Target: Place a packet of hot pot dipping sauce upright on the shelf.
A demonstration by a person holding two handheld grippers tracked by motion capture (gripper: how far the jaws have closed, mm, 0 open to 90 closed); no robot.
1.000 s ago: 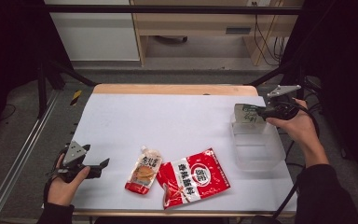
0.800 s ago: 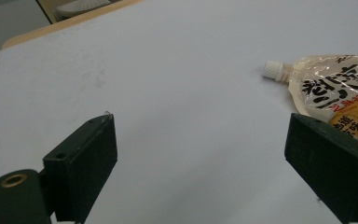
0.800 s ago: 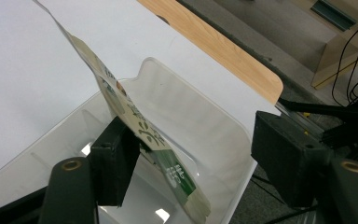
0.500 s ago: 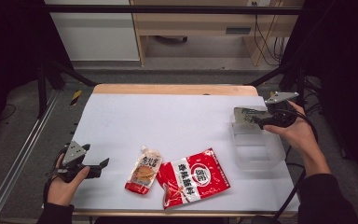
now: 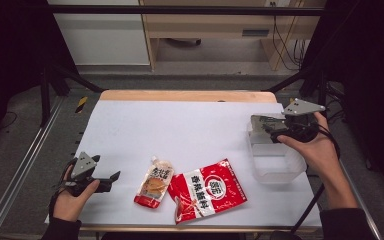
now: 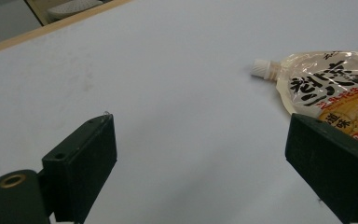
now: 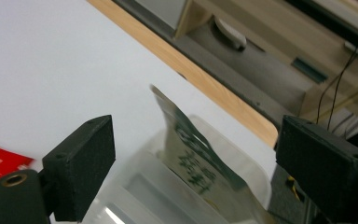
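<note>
At the right of the high view, the green-printed packet [image 7: 193, 156] leans in the clear tub [image 5: 275, 160], free between the right gripper [image 5: 267, 127]'s 2 jaws, which have just opened wide; its lower end is cut off, and the hand has drawn rightward.

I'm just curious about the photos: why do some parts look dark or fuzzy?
High view: the white table is brightly lit, its surroundings nearly black. Left gripper view: glare streaks the spouted pouch. Right gripper view: the green packet in the clear tub looks smeared.
</note>
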